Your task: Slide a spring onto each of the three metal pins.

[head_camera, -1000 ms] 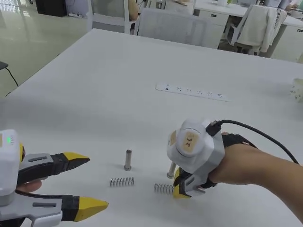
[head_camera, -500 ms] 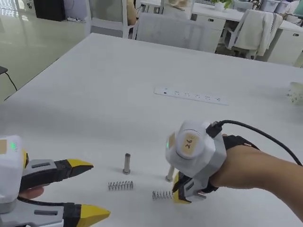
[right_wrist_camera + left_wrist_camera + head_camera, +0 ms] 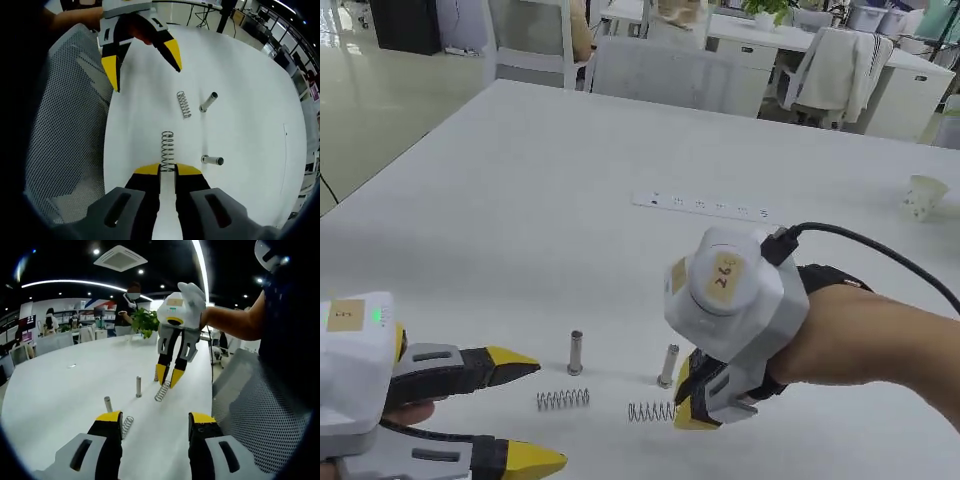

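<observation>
The right yellow-tipped gripper (image 3: 167,172) pinches the end of a thin, light steel coil spring (image 3: 168,145) lying on the white table (image 3: 520,200), likely floppy, better held mid-length; the left gripper (image 3: 155,422) hangs spread wide.

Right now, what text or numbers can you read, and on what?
"26": handwritten on the tan sticker atop the right hand-held gripper.
Small label on the left hand-held gripper: its mark is too blurred to read.
Nothing else is legible.
</observation>
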`<state>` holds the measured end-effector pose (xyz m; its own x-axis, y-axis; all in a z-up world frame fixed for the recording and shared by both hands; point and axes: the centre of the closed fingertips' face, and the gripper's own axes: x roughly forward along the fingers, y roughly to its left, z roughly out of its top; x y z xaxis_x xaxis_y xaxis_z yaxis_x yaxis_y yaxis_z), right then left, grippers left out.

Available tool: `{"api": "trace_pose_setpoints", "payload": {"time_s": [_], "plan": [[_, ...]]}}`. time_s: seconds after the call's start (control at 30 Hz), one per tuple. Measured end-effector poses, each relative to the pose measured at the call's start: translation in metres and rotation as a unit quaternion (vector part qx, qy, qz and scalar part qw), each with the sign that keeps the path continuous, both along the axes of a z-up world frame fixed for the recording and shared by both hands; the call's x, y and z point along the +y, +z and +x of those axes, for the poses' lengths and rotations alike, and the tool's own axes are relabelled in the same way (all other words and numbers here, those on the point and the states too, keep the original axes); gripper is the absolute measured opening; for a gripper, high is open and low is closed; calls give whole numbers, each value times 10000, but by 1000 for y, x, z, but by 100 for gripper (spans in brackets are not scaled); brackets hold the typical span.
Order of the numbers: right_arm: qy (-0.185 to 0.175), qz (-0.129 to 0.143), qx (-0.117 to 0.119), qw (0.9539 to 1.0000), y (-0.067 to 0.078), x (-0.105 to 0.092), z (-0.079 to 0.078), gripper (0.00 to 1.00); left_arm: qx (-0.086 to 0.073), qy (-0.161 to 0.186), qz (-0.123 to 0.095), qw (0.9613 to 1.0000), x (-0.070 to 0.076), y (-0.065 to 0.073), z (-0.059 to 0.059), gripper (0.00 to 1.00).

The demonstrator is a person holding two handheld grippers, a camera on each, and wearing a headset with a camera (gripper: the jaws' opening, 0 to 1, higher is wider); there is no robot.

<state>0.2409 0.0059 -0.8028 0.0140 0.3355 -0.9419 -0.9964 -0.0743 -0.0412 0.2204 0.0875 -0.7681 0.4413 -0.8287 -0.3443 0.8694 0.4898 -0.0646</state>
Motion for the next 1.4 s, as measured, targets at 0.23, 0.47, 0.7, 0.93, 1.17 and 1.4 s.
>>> {"api": "trace_pose_setpoints", "payload": {"time_s": [0.23,0.47,0.7,0.93,1.17,1.4], "plan": [[106,158,-21,9998,14,12,-8,8,-69,-170,-23,9998,-9,3,0,40],[305,224,-76,9993,27,24,-15,8,-176,-335,-35,9993,-18,7,-3,34],[533,252,-117,9982,35,34,-23,8,-289,-487,-35,9984,-24,10,-7,27],[656,251,-130,9974,37,37,-27,8,-372,-618,-34,9974,-29,12,-10,20],[719,250,-143,9970,38,38,-29,8,-458,-723,-17,9963,-33,13,-11,14],[773,242,-165,9966,40,38,-31,8,-508,-783,-26,9956,-35,14,-12,8]]}}
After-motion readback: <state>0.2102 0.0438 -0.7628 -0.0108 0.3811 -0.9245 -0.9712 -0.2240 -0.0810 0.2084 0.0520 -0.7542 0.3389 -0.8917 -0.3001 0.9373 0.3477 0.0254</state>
